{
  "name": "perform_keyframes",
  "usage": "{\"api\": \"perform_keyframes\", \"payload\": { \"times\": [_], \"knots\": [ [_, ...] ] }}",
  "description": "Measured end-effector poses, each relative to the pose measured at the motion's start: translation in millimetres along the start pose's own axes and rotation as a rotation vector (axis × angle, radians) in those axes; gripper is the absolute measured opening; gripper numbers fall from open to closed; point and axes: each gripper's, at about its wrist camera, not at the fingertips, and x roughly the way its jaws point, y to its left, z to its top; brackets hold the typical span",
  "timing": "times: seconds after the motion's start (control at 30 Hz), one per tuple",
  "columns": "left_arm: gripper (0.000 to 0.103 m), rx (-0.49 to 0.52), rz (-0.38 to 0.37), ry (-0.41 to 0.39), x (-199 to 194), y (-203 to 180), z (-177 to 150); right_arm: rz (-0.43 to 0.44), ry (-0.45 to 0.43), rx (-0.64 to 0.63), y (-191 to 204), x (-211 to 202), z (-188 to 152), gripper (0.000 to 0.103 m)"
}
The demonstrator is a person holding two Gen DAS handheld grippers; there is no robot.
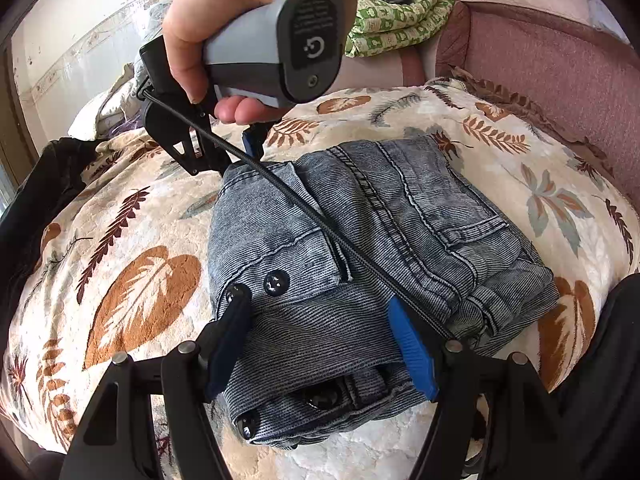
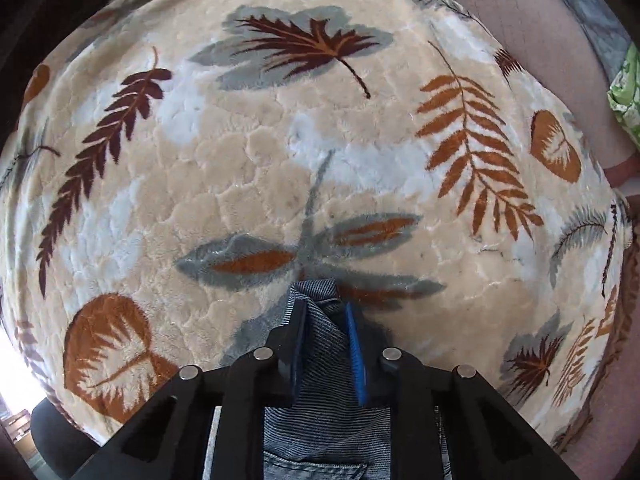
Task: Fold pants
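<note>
Cream plush bedding printed with rust, maroon and grey leaves (image 1: 132,216) covered the bed and filled most of both views, with a mauve upholstered headboard or cushion (image 1: 540,52) behind it and a pale wall (image 1: 80,32) beyond. On the blanket lay the pants (image 1: 360,240), grey-blue washed denim folded into a thick, compact bundle, showing seams, a pocket edge and dark round buttons (image 1: 276,281) near the waistband.

The left gripper (image 1: 320,340) straddled the near end of the bundle: its fingers (image 1: 412,348) stood wide, one on each side of the folded waistband and right against the cloth, though whether they pressed on it could not be told. At the far left corner of the bundle the right gripper (image 2: 326,344), held in a person's hand (image 1: 224,20), pointed steeply down; its fingers (image 2: 356,356) were closed on a fold of the denim, which stuck out past the tips in the right wrist view.

A black braided cable (image 1: 320,224) ran from the right gripper diagonally across the top of the pants. A green and white patterned cloth (image 1: 396,20) was heaped by the headboard, well apart from the bundle, and dark fabric (image 1: 52,184) lay at the blanket's left edge.
</note>
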Motion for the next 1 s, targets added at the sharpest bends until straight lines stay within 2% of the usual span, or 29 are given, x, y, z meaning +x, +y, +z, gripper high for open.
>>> {"api": "perform_keyframes", "payload": {
  "times": [0.13,0.2,0.3,0.37,0.43,0.47,0.53,0.6,0.67,0.73,0.77,0.8,0.83,0.87,0.9,1.0],
  "knots": [
    [0.072,-0.006,-0.012,-0.024,-5,3,-3,-0.038,-0.169,0.067,-28,-45,-13,0.026],
    [0.072,-0.044,-0.054,-0.049,-14,10,-2,0.042,-0.209,0.106,-51,-66,-28,0.027],
    [0.072,-0.110,-0.055,-0.113,-33,24,-2,0.251,-0.168,0.137,-71,-69,-58,0.036],
    [0.072,-0.154,-0.045,-0.166,-47,34,-1,0.278,-0.154,0.173,-67,-60,-88,0.040],
    [0.072,-0.209,-0.033,-0.186,-57,47,1,0.218,-0.072,0.228,-68,-22,-116,0.041],
    [0.072,-0.240,-0.029,-0.190,-60,53,1,0.237,-0.068,0.238,-78,-9,-130,0.032],
    [0.072,-0.268,-0.018,-0.175,-59,63,3,0.309,-0.124,0.275,-91,-11,-147,0.031],
    [0.072,-0.288,0.006,-0.139,-51,70,7,0.282,-0.142,0.283,-91,-24,-150,0.034],
    [0.072,-0.316,-0.020,-0.093,-41,76,12,0.292,-0.227,0.284,-89,-47,-155,0.034],
    [0.072,-0.294,-0.014,-0.011,-22,72,13,0.279,-0.282,0.282,-89,-57,-168,0.036],
    [0.072,-0.271,-0.022,0.038,-11,66,10,0.246,-0.245,0.282,-89,-46,-173,0.044],
    [0.073,-0.249,-0.039,0.088,3,59,6,0.221,-0.156,0.269,-88,-19,-177,0.050],
    [0.073,-0.211,-0.033,0.130,13,52,2,0.218,-0.108,0.270,-90,-2,-185,0.051],
    [0.073,-0.192,-0.018,0.101,9,50,0,0.242,-0.161,0.295,-96,-5,-192,0.051],
    [0.073,-0.192,-0.019,0.072,1,52,2,0.252,-0.177,0.316,-99,-12,-198,0.052],
    [0.073,-0.247,-0.016,0.010,-18,64,12,0.262,-0.286,0.371,-103,-47,-222,0.052]
  ]
}}
